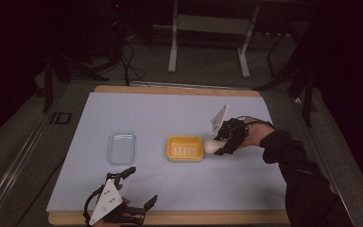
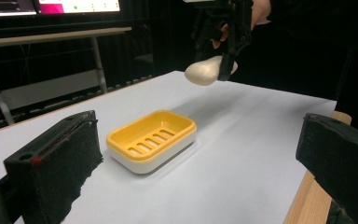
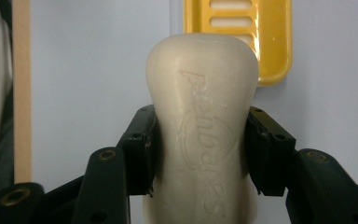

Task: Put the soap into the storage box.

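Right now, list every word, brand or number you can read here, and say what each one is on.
"ID": marking on the dark floor left of the table.
Embossed brand word on the soap held in the right gripper: raised letters visible, too soft to read with certainty.
Monitor behind the table: screen content too small and blurred to read.

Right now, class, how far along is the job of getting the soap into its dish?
Done: the right tool has gripped the soap bar and lifted it. In hand: it hangs beside the yellow dish. Left: lowering it in; the dish is empty. The left tool waits open.
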### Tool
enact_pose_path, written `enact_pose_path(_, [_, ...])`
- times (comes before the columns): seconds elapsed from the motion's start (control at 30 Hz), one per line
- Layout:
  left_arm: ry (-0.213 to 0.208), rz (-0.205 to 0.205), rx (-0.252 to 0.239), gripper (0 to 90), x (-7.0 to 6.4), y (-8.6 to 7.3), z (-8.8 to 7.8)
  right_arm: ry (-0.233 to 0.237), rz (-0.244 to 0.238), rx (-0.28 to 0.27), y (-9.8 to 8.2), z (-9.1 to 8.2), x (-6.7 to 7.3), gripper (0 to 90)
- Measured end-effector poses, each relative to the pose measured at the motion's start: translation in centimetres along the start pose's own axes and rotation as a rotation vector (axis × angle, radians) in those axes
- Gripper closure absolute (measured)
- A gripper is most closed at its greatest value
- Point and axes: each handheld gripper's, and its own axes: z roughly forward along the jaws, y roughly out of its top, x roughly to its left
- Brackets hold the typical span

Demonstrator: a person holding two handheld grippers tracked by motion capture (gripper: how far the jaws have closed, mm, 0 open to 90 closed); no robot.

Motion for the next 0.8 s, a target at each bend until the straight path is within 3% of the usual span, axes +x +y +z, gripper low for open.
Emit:
enact_pose_path(0.4, [0.001,0.001,-0.001,0.0,0.0,0.0,-0.1,0.018,-0.059,-0.053,2.7,0.3,0.0,49.6])
enact_pose_path(0.8, [0.001,-0.002,-0.004,0.0,0.0,0.0,-0.2,0.027,-0.108,-0.094,4.0,0.8,0.1,49.6])
